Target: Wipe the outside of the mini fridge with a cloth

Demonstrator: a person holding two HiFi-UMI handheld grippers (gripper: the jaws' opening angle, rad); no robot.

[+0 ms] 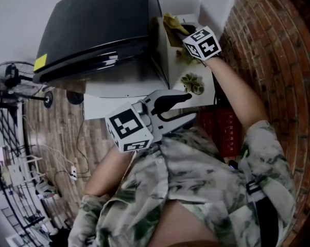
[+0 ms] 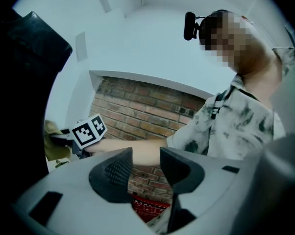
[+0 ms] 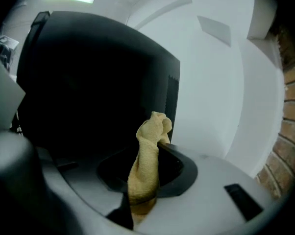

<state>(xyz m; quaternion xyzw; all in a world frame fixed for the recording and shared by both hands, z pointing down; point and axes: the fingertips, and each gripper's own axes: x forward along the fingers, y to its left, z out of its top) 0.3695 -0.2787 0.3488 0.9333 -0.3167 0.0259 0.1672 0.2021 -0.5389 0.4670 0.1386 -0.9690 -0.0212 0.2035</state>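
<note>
The black mini fridge (image 1: 93, 24) stands at the top left of the head view, on a white stand (image 1: 119, 94). My right gripper (image 1: 182, 30) is held up at the fridge's right side, shut on a yellow cloth (image 1: 173, 22). In the right gripper view the cloth (image 3: 145, 165) sticks up twisted between the jaws, with the dark fridge side (image 3: 88, 82) just ahead. My left gripper (image 1: 190, 106) hovers lower, close to my body, open with nothing in it. Its own view shows the left gripper (image 2: 146, 165) pointing toward the right gripper's marker cube (image 2: 88, 129).
A brick wall (image 1: 278, 60) runs along the right. A red crate (image 1: 222, 127) sits low by the wall. A white ledge (image 1: 209, 94) beside the fridge carries a green leafy thing (image 1: 192, 82). A standing fan (image 1: 11, 76) and a power strip (image 1: 72, 173) are on the wooden floor at left.
</note>
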